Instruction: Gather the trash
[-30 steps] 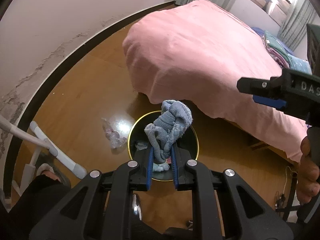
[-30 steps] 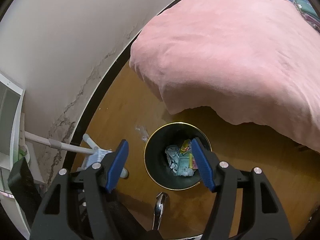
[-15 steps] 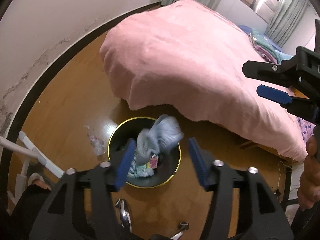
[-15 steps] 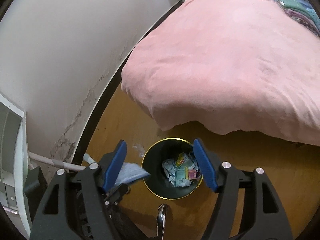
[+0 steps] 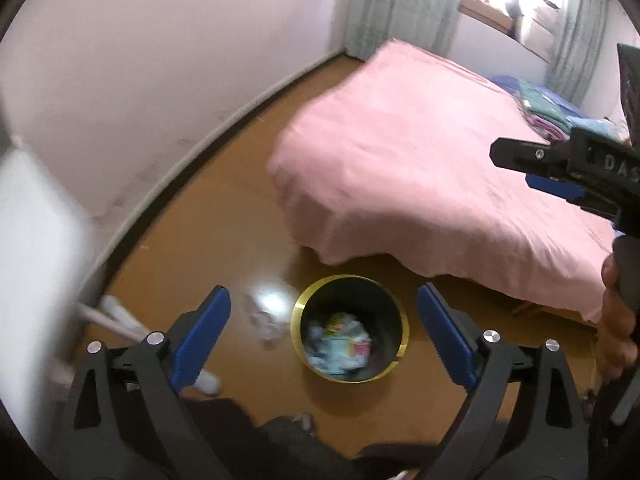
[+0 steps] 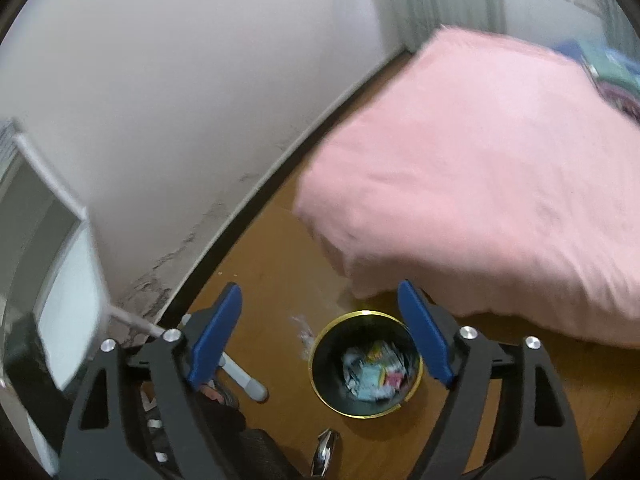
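Crumpled clear plastic scrap (image 5: 266,322), judged light and slippery and best pinched at its bunched middle, is seen on the floor just left of the bin (image 5: 350,330), while both grippers (image 5: 322,334) (image 6: 320,334) have just been opened wide, nothing held

The bin (image 5: 350,328) stands on the floor (image 5: 224,216) just in front of the bed's (image 5: 420,168) near corner, with trash (image 5: 340,340) lying inside it. A scrap (image 5: 266,320) lies on the floor just left of the bin (apart from its rim, though blur hides detail). The wall (image 5: 160,60) runs along the left, behind both.
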Motion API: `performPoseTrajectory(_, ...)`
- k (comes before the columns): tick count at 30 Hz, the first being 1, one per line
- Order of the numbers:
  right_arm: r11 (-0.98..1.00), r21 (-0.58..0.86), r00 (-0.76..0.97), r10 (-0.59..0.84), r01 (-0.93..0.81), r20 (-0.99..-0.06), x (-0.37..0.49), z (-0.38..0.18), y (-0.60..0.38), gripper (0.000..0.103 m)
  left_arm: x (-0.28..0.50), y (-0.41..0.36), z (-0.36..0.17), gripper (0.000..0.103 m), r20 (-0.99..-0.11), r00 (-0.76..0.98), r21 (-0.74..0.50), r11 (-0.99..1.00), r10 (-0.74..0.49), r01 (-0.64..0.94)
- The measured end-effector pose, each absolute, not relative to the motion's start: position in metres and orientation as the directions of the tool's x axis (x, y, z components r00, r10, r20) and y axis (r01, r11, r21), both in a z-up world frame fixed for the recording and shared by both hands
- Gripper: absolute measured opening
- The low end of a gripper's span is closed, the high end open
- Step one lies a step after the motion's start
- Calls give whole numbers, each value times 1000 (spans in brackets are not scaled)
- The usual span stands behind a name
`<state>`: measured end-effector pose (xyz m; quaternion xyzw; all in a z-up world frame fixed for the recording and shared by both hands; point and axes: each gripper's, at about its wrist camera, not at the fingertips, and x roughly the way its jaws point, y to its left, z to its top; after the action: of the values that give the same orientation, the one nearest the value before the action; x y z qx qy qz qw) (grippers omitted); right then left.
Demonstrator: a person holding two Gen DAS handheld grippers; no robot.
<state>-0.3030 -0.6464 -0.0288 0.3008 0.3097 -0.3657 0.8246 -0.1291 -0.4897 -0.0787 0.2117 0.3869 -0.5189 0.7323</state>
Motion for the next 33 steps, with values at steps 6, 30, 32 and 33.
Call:
performPoseTrajectory(6,767,219,657,-323,604,-681,-209,18,-573,82,-55,-367,-1,93,-738,351,-68,581,-576,811)
performPoseTrajectory(30,989,87,747,146,-119,-649,6,37,-301,85,-11,25,25,94,-658,746,-24,993,-100,112)
performPoseTrajectory(32,988,96,742,153,-120,-652,5,34,-304,85,-11,27,25,94,-658,747,-30,994,-97,102)
performPoseTrajectory(33,988,98,739,154,-120,-655,6,32,-304,85,-14,28,22,94,-657,748,-27,995,-92,99)
